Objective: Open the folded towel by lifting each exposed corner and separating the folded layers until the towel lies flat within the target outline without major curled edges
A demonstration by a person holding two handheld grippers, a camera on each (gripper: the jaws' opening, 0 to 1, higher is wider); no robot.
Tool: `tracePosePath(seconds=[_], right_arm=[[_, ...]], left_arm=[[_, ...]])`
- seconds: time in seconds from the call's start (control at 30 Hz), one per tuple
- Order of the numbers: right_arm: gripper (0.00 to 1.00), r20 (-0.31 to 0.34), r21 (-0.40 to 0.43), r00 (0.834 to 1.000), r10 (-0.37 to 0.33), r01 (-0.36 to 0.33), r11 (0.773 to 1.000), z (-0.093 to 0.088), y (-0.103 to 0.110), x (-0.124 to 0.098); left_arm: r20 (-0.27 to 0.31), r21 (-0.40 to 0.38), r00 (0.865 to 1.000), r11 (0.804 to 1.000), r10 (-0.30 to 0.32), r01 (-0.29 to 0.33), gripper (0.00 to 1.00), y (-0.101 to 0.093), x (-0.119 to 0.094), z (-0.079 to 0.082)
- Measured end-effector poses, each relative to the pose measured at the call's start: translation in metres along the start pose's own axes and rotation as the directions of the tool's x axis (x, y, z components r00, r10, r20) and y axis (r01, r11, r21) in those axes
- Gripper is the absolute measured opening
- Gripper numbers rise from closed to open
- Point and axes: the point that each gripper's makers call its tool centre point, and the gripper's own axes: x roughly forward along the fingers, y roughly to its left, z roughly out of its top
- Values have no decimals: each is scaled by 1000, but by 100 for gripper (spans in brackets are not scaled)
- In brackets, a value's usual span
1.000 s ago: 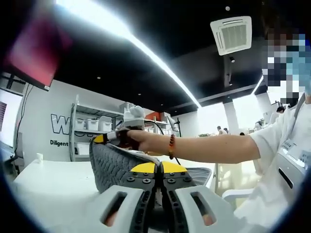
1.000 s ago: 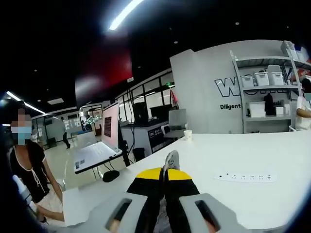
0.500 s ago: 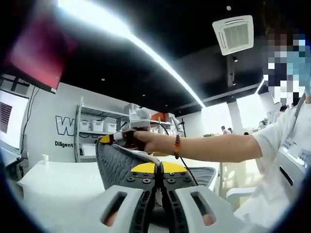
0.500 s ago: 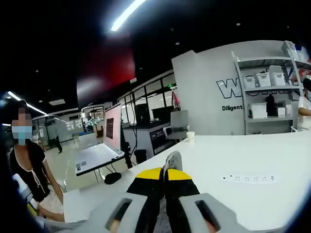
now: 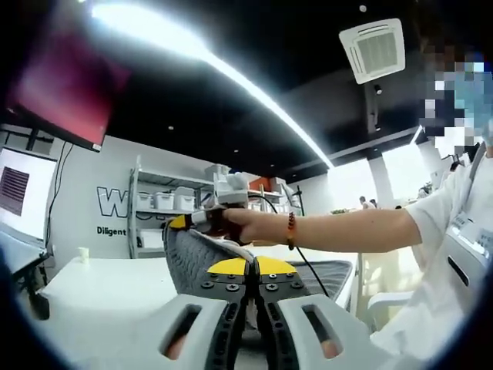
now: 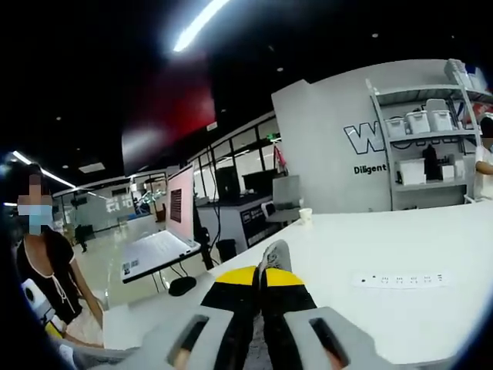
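Both your grippers (image 5: 248,266) (image 6: 259,271) pinch the grey knitted towel (image 5: 192,262), stretched between them above the white table (image 5: 100,285).

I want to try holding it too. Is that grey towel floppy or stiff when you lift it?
Probably floppy: the towel hangs in a curve between the right claw and the left claw. It likely isn't slippery, since its surface looks textured and a small bit stays pinched in the right claw. It seems light, as two corner pinches hold it up.
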Motion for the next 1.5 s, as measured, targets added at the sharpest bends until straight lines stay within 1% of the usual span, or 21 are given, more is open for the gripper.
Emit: tracePosePath(seconds=[0.2,0.33,0.4,0.5,0.9,1.07,1.17,1.2,1.23,1.4,1.5], right_arm=[[0,-3,-2,1000,-1,1,1000,-6,1,4],[0,-5,4,1000,0,1,1000,-13,2,3],[0,-13,6,1000,-1,1,1000,-14,3,4],[0,-18,17,1000,-1,1,1000,-22,4,5],[0,-29,15,1000,6,-6,1000,-33,8,12],[0,-38,22,999,6,-5,1000,-39,7,14],[0,-40,20,999,5,-4,1000,-38,7,16],[0,-43,18,999,1,0,1000,-39,6,17],[0,-46,18,999,4,-3,1000,-41,6,17],[0,-51,16,999,3,-3,1000,-43,6,22],[0,-53,16,999,6,-6,1000,-44,7,23]], left_arm=[[-20,26,1000,1000,13,-12,0,5,-6,-8],[-25,21,999,1000,24,-24,0,10,-11,-12],[-36,24,999,999,28,-27,0,12,-13,-15],[-50,23,998,999,37,-36,0,16,-16,-21],[-53,14,998,999,47,-46,0,18,-24,-27],[-65,14,997,999,49,-48,0,19,-25,-31],[-65,5,997,999,43,-43,0,18,-25,-33],[-75,15,996,999,52,-51,0,19,-25,-34],[-72,17,996,999,51,-50,0,19,-26,-34],[-80,11,995,998,56,-56,0,21,-28,-36],[-86,16,994,997,70,-69,0,24,-31,-38]])
